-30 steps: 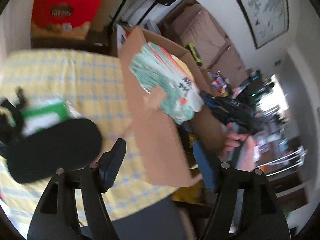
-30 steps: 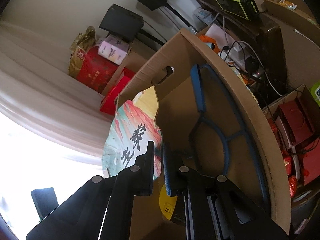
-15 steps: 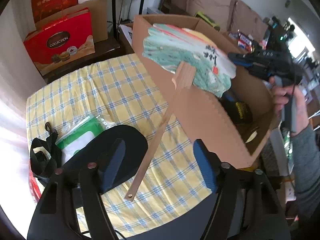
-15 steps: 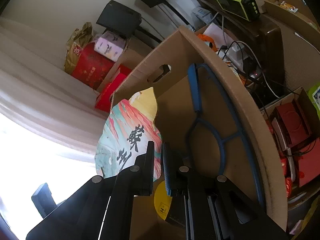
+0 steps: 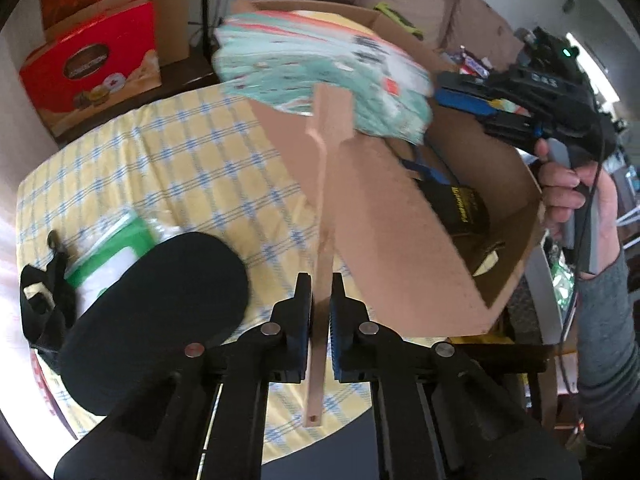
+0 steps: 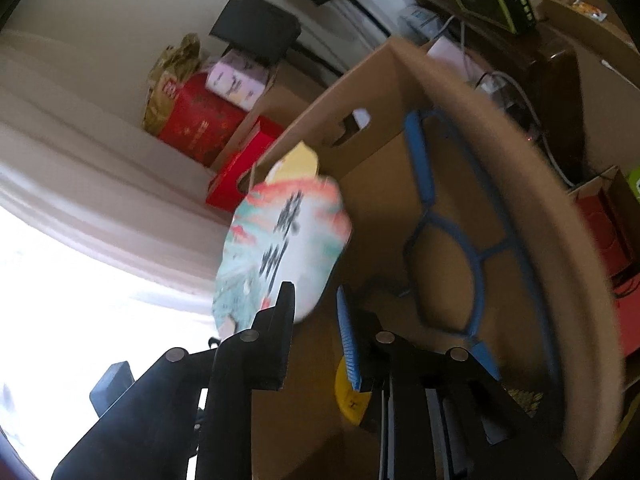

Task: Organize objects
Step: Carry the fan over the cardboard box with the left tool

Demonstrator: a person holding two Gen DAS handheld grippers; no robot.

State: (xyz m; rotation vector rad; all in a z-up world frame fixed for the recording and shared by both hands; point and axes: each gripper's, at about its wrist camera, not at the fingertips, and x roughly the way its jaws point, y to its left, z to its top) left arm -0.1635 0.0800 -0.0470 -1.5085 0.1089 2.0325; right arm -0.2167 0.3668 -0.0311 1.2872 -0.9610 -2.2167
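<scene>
A paper hand fan (image 5: 320,68) with a green, white and red painted face and a long wooden handle (image 5: 323,216) leans over the near wall of an open cardboard box (image 5: 380,216). My left gripper (image 5: 319,300) is shut on the handle low down. My right gripper (image 6: 316,312) is open just behind the fan's face (image 6: 280,252), above the box interior; it also shows in the left wrist view (image 5: 472,92). Inside the box lie a blue plastic frame (image 6: 452,248) and a black and yellow item (image 5: 460,208).
The box stands on a table with a yellow checked cloth (image 5: 168,168). A black oval pad (image 5: 160,304), a green and white packet (image 5: 112,252) and a black strap (image 5: 44,300) lie at left. Red gift boxes (image 5: 92,72) stand behind the table.
My left gripper has closed on the fan's handle. My right gripper has opened and let go of the fan's face, which has tipped a little.
</scene>
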